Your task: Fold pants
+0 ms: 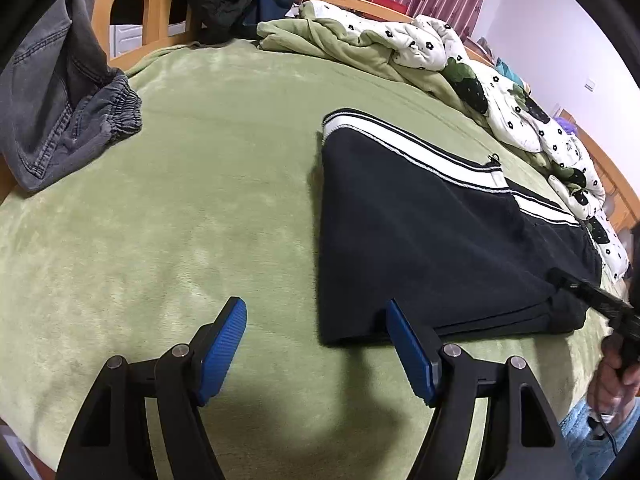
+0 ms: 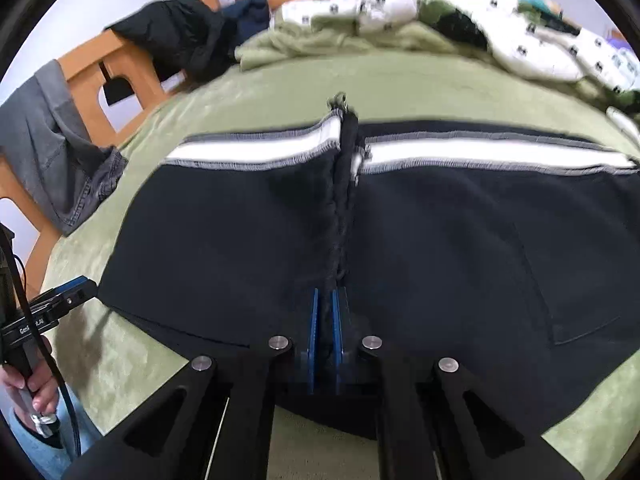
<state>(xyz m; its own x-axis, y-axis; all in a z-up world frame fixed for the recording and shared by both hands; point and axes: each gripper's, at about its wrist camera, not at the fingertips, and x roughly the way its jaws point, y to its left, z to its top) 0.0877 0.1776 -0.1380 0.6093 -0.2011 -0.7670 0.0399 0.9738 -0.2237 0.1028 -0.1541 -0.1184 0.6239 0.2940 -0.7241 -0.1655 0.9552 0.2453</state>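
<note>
Right wrist view: my right gripper (image 2: 325, 312) is closed at the near edge of the black pants (image 2: 240, 220), its blue pads pinching a narrow ridge of dark cloth at the middle seam. The pants lie flat on the green blanket (image 2: 280, 80), near side toward me, white side stripes (image 2: 256, 152) along the far edge, a zipper pull (image 2: 338, 100) at the far end of the seam.

Left wrist view: my left gripper (image 1: 316, 336) stands wide and holds nothing. Its right pad sits at the near left corner of the pants (image 1: 440, 220); its left pad is over bare blanket (image 1: 200, 180). A grey denim garment (image 1: 60, 100) lies well apart at far left.

Handling judgement: the fabric looks soft, limp and light, with no stiffness to carry a fold unaided. It should bunch and drag on the plush blanket rather than slide. Grip doubled hems or seams, where layers are thickest; take both layers together. Hold two points apart along one edge, or the span between will likely sag.
</note>
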